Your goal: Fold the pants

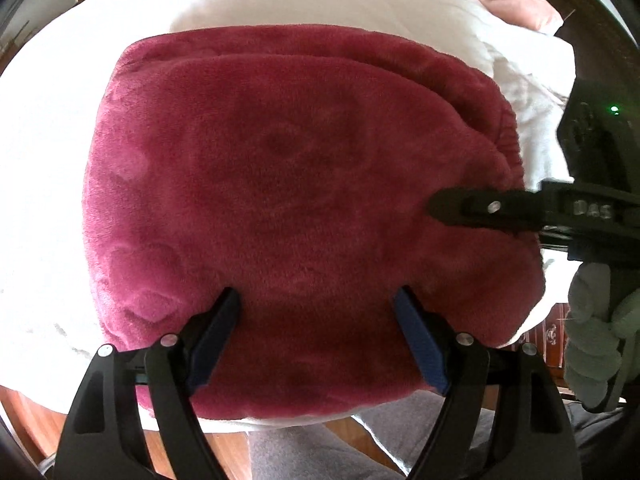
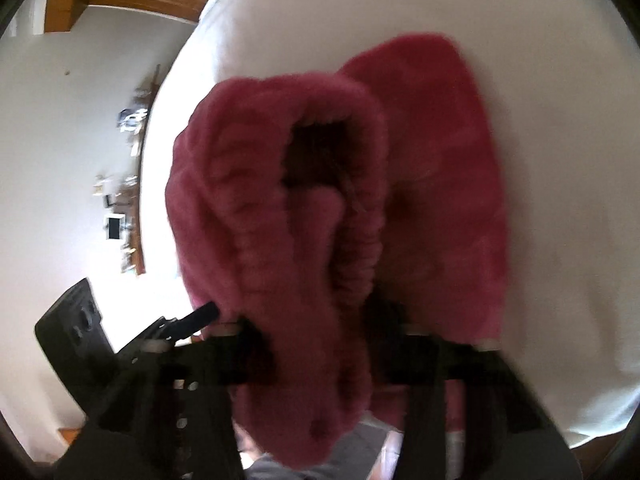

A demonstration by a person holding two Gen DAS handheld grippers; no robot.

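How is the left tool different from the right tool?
The left tool stands wide open over the red pants; the right tool is nearly closed, pinching their gathered waistband. The left tool points down at the flat folded part; the right tool comes in from the side edge. Both are black and at the pants.

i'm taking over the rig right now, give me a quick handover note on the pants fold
Left gripper: open, jaws spread wide over the near edge of the folded pants, not pinching them.
Right gripper: comes in from the right at the elastic waistband; its view shows the waistband end bunched between the fingers, but the frame is too blurred to tell whether they grip it.
Pants: dark pink fleece, lying in a compact stacked bundle on the white sheet.
Done: legs look folded over in layers.
Left: probably lay the waistband end flat, let go, and smooth the bundle.
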